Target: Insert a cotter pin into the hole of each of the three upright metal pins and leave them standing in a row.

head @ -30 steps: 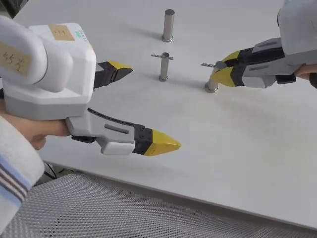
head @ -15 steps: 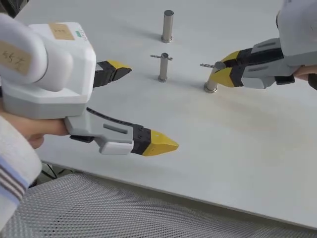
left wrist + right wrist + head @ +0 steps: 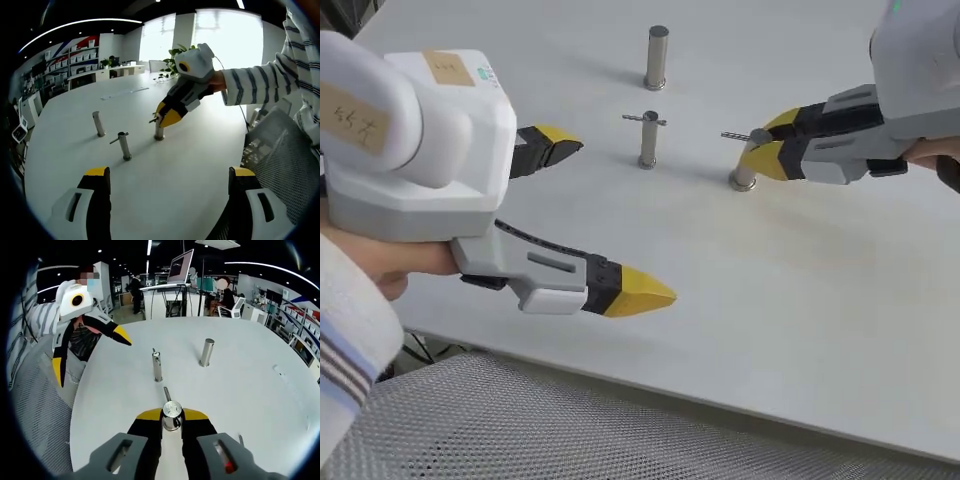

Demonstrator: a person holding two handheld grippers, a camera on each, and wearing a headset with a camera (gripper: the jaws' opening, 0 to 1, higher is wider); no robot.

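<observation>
**White table** (image 3: 790,300): is carrying all three pins. The left gripper view is taking in its rounded far edge, with an open office behind; the head view is cropping that off.

**Mesh chair** (image 3: 570,425): is sitting at the table's near edge, under the left gripper.

**Left gripper** (image 3: 610,218): is hovering above the near left part of the table with its jaws spread wide and nothing between them. Its own view is showing both yellow tips far apart. The right gripper view is catching it (image 3: 90,360) from the front, in a striped-sleeved hand.

**Right gripper** (image 3: 772,143): is reaching in from the right. Its jaws are clenching on the top of the nearest metal pin, one jaw on each side. Its own view is looking straight down on that grip, while the left gripper view is showing it (image 3: 167,114) side-on.

**Farthest metal pin** (image 3: 657,57): is standing upright, well apart from both grippers.

**Middle metal pin** (image 3: 649,140): is standing upright between the other two.

**Nearest metal pin** (image 3: 747,165): is standing upright inside the right gripper's jaws. The right gripper view is showing its round top (image 3: 171,411).

**Middle cotter pin** (image 3: 645,119): is sitting crosswise through the middle pin's top.

**Nearest cotter pin** (image 3: 734,135): is sticking out of the nearest pin on the side away from the right gripper.
</observation>
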